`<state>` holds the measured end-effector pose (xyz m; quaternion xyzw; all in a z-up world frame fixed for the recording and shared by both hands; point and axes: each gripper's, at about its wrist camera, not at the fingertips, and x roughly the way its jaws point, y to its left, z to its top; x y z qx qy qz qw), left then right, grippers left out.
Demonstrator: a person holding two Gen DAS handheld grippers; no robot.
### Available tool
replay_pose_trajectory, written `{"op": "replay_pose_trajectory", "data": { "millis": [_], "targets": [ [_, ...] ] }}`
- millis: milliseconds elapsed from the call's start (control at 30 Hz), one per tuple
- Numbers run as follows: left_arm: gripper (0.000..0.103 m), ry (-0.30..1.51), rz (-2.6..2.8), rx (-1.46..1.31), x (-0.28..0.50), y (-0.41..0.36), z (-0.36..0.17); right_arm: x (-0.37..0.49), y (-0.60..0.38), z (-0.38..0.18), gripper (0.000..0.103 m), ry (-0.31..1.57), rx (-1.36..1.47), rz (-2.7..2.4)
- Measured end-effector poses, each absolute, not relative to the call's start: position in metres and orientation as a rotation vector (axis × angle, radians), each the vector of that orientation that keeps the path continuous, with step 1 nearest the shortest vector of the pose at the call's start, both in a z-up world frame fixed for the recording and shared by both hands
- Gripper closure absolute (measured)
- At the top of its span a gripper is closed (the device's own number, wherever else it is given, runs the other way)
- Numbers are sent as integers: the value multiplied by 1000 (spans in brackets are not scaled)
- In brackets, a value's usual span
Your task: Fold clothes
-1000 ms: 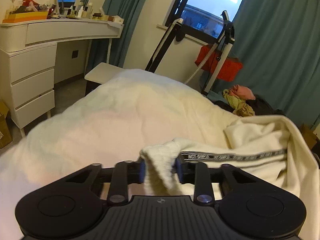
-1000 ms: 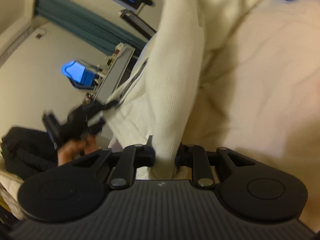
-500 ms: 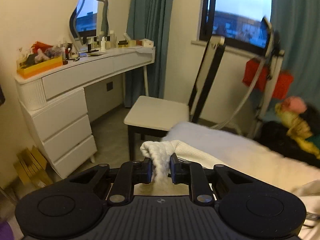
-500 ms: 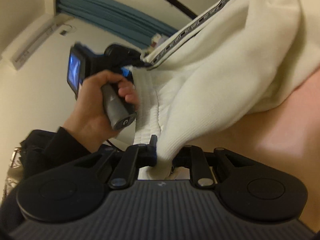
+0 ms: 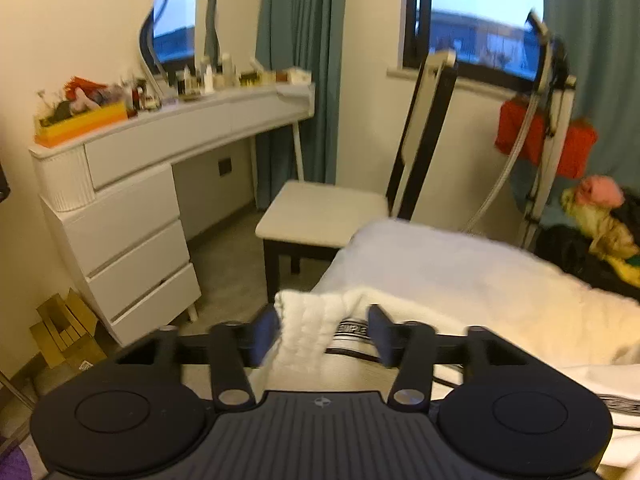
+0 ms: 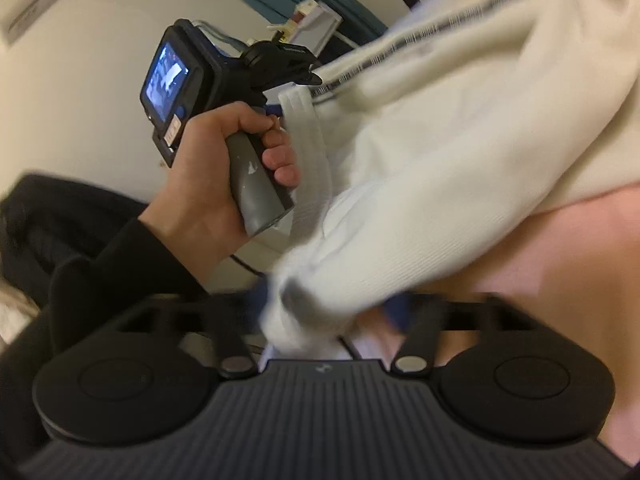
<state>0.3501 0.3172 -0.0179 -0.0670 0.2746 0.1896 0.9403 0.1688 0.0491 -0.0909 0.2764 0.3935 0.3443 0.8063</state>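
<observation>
Cream garment (image 5: 316, 324) over white bed (image 5: 460, 276), bdrm w/ dresser (image 5: 132, 216).

1. The left gripper (image 5: 322, 330) points level and forward, its two dark fingers spread wide apart.
2. The right gripper (image 6: 332, 312) has its fingers parted too, though they are blurred.
3. The person's left hand (image 6: 224, 172), bare below a black sleeve, is wrapped around the left gripper's grey handle.

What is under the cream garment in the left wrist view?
The garment lies over a pale blanket. Whatever is beneath the blanket is covered. The left gripper stands open around the hem.
</observation>
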Motion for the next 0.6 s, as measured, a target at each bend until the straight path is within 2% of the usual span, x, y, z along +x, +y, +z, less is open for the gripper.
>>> {"op": "replay_pose_trajectory", "data": {
  "millis": [267, 533, 600],
  "targets": [
    [30, 450, 256, -82, 242, 244, 18, 97, -3, -41, 15, 667, 351, 641],
    [29, 424, 63, -119, 122, 147, 14, 40, -91, -19, 15, 453, 222, 452],
    [24, 398, 40, -116, 97, 125, 10, 35, -111, -20, 15, 414, 196, 402]
  ]
}}
